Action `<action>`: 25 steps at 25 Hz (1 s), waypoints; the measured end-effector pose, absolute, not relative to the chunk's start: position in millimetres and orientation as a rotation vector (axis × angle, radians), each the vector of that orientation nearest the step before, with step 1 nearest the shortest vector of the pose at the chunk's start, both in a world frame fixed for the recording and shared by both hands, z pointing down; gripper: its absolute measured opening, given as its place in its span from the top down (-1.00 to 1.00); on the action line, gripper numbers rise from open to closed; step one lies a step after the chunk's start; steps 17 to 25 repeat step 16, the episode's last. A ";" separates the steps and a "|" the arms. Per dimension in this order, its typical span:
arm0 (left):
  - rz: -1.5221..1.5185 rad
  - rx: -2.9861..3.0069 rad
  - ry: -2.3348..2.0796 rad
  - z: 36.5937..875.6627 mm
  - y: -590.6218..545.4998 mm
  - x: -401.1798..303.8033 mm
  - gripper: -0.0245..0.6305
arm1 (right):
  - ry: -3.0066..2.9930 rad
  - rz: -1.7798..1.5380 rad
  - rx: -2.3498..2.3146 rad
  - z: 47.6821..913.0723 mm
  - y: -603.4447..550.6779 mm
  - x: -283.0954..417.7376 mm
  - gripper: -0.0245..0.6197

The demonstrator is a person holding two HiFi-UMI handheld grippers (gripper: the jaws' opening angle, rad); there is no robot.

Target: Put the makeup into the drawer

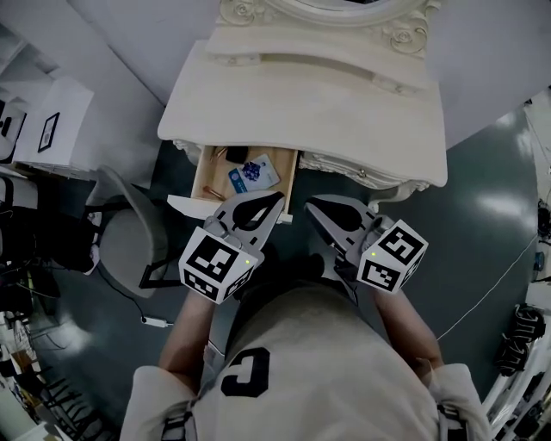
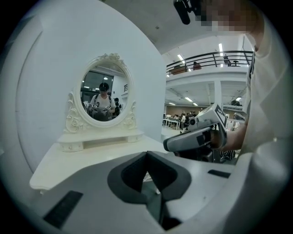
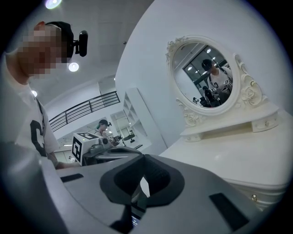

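Both closed and empty, the left claw (image 1: 269, 203) and the right claw (image 1: 317, 212) hang before the open drawer (image 1: 207, 177) holding makeup (image 1: 254, 174), probably to push it shut.

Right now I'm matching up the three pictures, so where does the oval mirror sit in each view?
Head view: mirror at the top edge, centre right, only its lower frame showing.
Left gripper view: mirror upper left of centre.
Right gripper view: mirror upper right.
Shared landmark: the white tabletop, in front of the mirror in all three.
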State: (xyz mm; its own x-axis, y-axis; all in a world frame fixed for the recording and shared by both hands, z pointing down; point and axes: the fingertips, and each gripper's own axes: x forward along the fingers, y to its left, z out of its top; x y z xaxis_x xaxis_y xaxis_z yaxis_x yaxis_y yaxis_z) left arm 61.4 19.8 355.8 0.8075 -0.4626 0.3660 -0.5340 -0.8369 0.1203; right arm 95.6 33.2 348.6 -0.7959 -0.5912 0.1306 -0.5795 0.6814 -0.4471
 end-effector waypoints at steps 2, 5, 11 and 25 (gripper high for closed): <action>0.470 2.786 -0.757 354.4 15.7 61.7 0.75 | 2.868 -0.742 -1.014 348.1 30.3 93.3 0.84; 0.451 2.791 -0.743 354.2 11.3 58.3 0.76 | 2.872 -0.758 -1.026 351.0 26.5 87.6 0.84; 0.390 2.746 -0.795 354.4 0.4 25.1 0.75 | 2.915 -0.802 -0.975 359.5 20.5 57.9 0.84; 0.370 2.724 -0.824 357.9 -7.0 -8.3 0.75 | 2.944 -0.803 -0.936 362.8 13.4 24.0 0.84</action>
